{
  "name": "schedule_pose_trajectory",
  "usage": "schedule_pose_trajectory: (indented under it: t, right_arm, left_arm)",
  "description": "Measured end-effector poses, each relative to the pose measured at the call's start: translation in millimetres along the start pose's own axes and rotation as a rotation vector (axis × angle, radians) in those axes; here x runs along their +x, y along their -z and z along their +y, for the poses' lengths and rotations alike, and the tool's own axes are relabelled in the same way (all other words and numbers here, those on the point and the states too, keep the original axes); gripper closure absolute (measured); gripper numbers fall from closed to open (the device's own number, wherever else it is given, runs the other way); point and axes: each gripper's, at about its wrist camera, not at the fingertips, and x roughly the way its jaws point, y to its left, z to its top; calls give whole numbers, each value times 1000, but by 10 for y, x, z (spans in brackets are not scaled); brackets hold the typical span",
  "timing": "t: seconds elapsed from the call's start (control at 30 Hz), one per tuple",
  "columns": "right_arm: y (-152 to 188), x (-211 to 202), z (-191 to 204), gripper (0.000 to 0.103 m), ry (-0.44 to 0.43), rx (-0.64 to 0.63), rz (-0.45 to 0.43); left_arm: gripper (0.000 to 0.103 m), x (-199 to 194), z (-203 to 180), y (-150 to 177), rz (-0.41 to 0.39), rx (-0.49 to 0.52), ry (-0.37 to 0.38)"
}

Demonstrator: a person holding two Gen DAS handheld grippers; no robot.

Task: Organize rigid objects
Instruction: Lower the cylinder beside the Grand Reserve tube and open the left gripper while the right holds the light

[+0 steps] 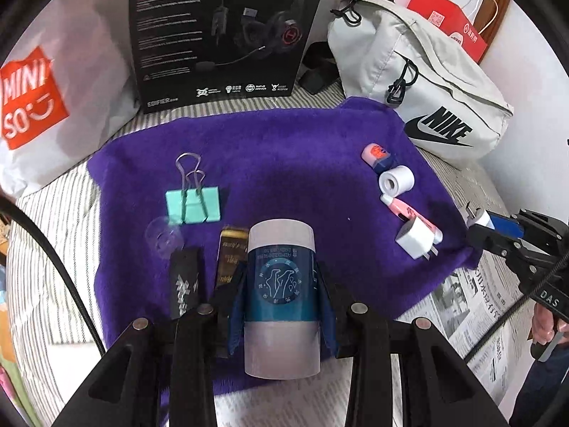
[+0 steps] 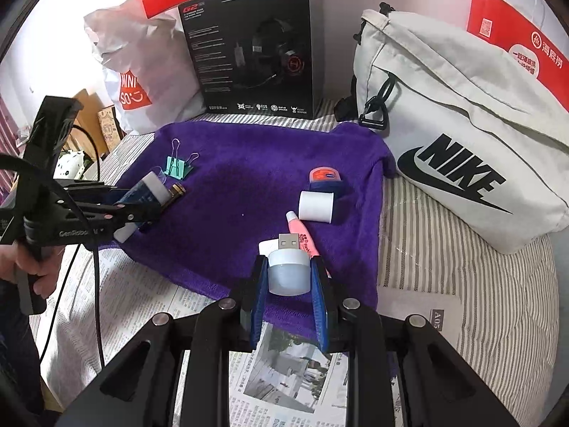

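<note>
My left gripper (image 1: 281, 291) is shut on a blue-and-white cylinder bottle (image 1: 281, 295), held over the near left of the purple towel (image 1: 284, 163); it also shows in the right wrist view (image 2: 142, 195). My right gripper (image 2: 288, 277) is shut on a small white USB light (image 2: 287, 267) above the towel's near right edge. On the towel lie a teal binder clip (image 1: 193, 204), a gold-black box (image 1: 231, 252), a black strip (image 1: 185, 284), a clear disc (image 1: 164, 238), a white roll (image 1: 396, 179), a pink-blue eraser (image 1: 377, 154), a pink tube (image 1: 402, 208) and a white plug adapter (image 1: 414, 240).
The towel lies on a striped bed cover (image 2: 444, 249) with newspaper (image 2: 284, 373) at the near edge. Behind stand a black headset box (image 2: 256, 53), a white Miniso bag (image 1: 39, 99), a grey Nike bag (image 2: 462, 124) and a red paper bag (image 2: 519, 46).
</note>
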Motion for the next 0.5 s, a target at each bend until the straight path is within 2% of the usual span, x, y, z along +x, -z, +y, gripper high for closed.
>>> schedule_pose_trajectory:
  t: [0.27, 0.5]
  right_arm:
    - [-44, 82, -32, 80, 3, -6, 13]
    - [-44, 121, -61, 80, 5, -3, 19]
  left_arm:
    - [69, 204, -77, -83, 34, 28, -2]
    - [69, 321, -123, -119, 57, 57, -38]
